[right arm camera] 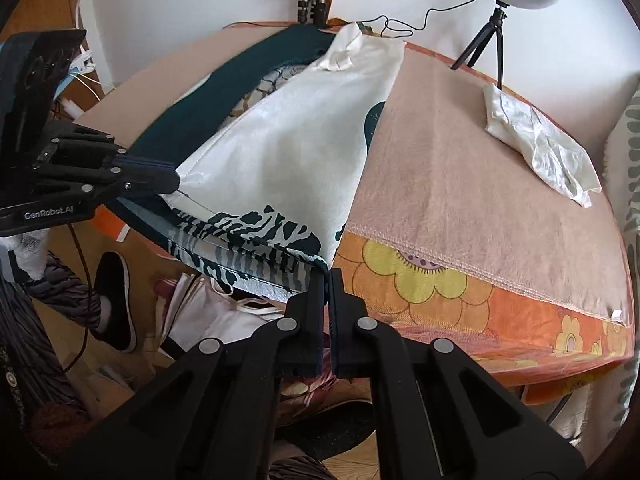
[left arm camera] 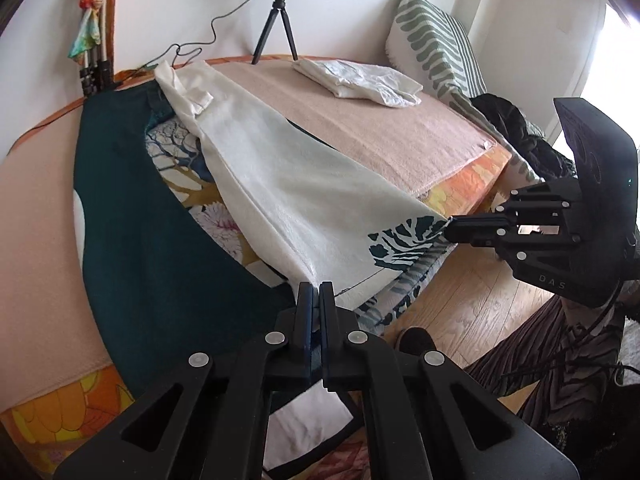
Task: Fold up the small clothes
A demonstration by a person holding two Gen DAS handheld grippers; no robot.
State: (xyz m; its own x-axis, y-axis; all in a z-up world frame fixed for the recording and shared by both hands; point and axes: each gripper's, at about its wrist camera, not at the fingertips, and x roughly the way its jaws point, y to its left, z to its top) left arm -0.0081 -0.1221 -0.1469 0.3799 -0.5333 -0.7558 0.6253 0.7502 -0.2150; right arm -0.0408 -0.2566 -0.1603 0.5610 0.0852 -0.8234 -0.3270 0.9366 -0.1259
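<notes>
A white garment (left arm camera: 288, 184) with a dark teal leaf print at its hem lies stretched over a dark teal cloth (left arm camera: 128, 216) on the bed; it also shows in the right wrist view (right arm camera: 288, 140). My left gripper (left arm camera: 315, 290) is shut on one hem corner. My right gripper (right arm camera: 327, 276) is shut on the other hem corner and shows in the left wrist view (left arm camera: 450, 226). The left gripper shows in the right wrist view (right arm camera: 174, 180). Both hold the hem just past the bed's front edge, the cloth taut between them.
A folded white garment (left arm camera: 360, 80) lies at the back of the pink blanket (left arm camera: 400, 140). A ring light on a tripod (left arm camera: 280, 20) stands by the wall. A green patterned pillow (left arm camera: 436, 40) and dark clothes (left arm camera: 516, 132) lie right. My foot (left arm camera: 414, 340) is on the wooden floor.
</notes>
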